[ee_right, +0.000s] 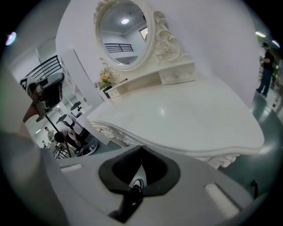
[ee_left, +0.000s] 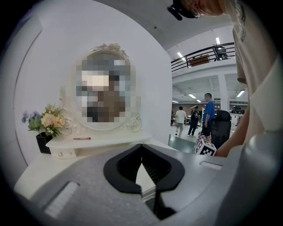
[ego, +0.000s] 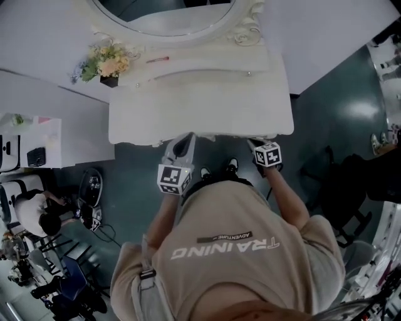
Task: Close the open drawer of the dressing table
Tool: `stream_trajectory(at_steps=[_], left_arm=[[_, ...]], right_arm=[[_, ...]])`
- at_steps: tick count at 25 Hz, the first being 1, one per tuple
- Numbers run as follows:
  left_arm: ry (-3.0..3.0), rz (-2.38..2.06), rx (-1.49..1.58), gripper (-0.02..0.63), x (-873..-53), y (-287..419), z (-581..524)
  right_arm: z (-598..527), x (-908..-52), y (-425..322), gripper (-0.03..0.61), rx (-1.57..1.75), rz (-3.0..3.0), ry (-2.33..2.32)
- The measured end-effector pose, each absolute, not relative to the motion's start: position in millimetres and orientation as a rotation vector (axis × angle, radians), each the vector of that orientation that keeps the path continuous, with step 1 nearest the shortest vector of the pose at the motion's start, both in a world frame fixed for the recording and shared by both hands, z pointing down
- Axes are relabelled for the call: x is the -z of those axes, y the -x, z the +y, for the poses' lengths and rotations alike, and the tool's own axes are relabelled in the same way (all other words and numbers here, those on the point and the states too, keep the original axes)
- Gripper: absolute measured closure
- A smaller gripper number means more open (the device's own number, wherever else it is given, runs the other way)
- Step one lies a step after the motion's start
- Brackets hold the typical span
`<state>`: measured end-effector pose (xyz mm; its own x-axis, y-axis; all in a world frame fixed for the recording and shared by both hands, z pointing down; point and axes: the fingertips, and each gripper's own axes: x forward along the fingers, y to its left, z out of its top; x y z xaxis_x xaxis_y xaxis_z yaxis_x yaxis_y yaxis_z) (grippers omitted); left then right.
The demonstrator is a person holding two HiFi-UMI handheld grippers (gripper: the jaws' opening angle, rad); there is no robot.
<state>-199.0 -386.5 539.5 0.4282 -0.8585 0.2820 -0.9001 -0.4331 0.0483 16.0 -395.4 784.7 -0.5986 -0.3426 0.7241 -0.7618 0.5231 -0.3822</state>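
The white dressing table (ego: pixel 200 106) fills the space just in front of both pairs of fingertips. Its front edge is almost touching them. Its oval mirror (ego: pixel 163 15) stands far beyond them, at the back. No drawer sticks out from under the top in any view, and in the right gripper view the carved front edge runs without a break. So I judge that the drawer is already pushed in, or nearly so, but its own front is hidden under the top and I cannot confirm it. If something is left, it is only a last short push.

The person stands close to the table with both forearms held forward and low. The left gripper (ego: pixel 186 140) and the right gripper (ego: pixel 255 145) point at the front edge, well apart from each other. In each gripper view the black fingers (ee_left: pixel 152 165) are pressed together at the tips with nothing between them. On the right, only a shoe (ee_right: pixel 135 184) shows through the gap.

Flowers (ego: pixel 103 63) and a red stick (ego: pixel 158 59) lie far ahead of the left fingers.
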Motion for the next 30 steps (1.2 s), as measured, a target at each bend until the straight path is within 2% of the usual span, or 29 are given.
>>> stream_trajectory(at_steps=[6,13,16,24,30], left_arm=[[-2.605,-1.574,-0.369,0.606,-522,215,-384],[-2.711,-1.597,-0.242,0.606,-444,227,-393],[-2.651,-1.637,-0.200,0.606,-416,233,-391],[-2.664,-1.684,-0.106,0.606,-376,245,-395],[-2.636,-1.684,-0.083,0.606,-380,244,-386]], right_arm=[[-394,-673,44,0.574,-0.712,-2.456,-0.795],[-400,-500,96,0.574,-0.279,-2.759,-0.860],[-400,-450,100,0.574,-0.119,-2.802,-0.906],[-412,-379,85,0.574,0.098,-2.850,-1.097],[-402,-381,85,0.574,0.133,-2.838,-1.124]])
